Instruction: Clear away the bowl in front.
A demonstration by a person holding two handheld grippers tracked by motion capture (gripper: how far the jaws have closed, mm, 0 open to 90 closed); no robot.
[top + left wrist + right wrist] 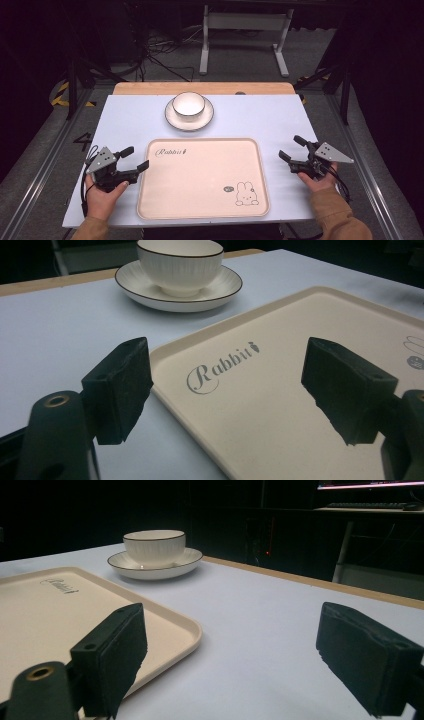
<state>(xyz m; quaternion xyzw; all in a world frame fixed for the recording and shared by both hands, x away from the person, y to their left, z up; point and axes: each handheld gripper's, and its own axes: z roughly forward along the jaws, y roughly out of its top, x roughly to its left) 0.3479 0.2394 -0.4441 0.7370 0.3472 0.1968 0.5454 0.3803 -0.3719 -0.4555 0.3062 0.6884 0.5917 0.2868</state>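
Observation:
A white ribbed bowl (188, 104) stands on a white saucer (175, 119) at the back middle of the table. In front of it lies a cream tray (202, 197) with "Rabbit" lettering and a bunny drawing, nothing on it. My left gripper (134, 159) rests open just left of the tray's left rim, its jaws wide apart over the tray corner (165, 352). My right gripper (291, 148) is open to the right of the tray, nothing between its jaws. The bowl (180, 265) and saucer (155, 562) show farther off in both gripper views.
The white tabletop (260, 117) has bare room on both sides of the tray and around the saucer. A wooden strip (150, 88) runs along its far edge. Beyond stand a metal frame (245, 35) and cables on the floor.

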